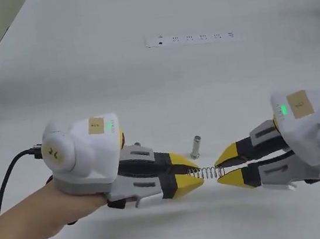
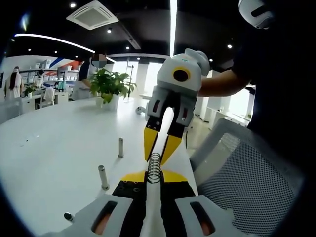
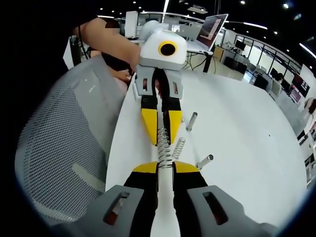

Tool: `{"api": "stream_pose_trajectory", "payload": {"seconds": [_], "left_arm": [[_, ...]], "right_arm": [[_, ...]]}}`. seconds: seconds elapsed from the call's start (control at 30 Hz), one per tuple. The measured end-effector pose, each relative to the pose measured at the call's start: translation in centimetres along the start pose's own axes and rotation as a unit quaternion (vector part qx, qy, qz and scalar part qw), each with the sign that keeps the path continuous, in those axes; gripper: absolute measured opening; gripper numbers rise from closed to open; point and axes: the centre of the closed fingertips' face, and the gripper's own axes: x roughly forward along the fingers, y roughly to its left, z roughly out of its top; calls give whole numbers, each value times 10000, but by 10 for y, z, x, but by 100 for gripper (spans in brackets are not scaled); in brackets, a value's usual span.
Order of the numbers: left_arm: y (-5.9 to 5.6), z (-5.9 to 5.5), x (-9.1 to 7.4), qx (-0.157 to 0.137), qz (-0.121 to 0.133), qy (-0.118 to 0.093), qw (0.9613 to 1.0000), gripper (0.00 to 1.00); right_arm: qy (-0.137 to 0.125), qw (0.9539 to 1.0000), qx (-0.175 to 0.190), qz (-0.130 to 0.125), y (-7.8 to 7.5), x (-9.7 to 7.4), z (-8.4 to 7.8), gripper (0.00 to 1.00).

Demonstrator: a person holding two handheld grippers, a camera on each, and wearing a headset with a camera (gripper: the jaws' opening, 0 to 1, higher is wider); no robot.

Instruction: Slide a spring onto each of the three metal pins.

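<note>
thin coiled wire spring, each end clamped in wedge-shaped yellow tips: left gripper, right gripper

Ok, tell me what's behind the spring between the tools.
An upright pin stands on the table behind the spring. The left tool and right tool cover its ends.

The spring is bright metal wire. The pins are smooth, dull metal. The left hand-held gripper and right hand-held gripper have matt white-grey plastic shells and smooth yellow tips. The table is smooth and matt. The chair is mesh cloth.
</note>
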Motion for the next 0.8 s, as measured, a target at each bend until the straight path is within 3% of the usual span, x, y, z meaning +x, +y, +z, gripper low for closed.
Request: {"api": "stream_pose_trajectory", "payload": {"seconds": [0.2, 0.3, 0.8], "left_arm": [[-2, -8, 1, -8, -17, 75, 10000, 1], [-5, -18, 6, 91, -63, 301, 9995, 1], [-11, -32, 21, 307, -204, 669, 9971, 1]], "right_arm": [[-71, 9997, 225, 101, 2, -4, 6, 7], [-80, 9994, 282, 168, 5, -4, 8, 6], [256, 9992, 88, 308, 14, -2, 11, 6]]}}
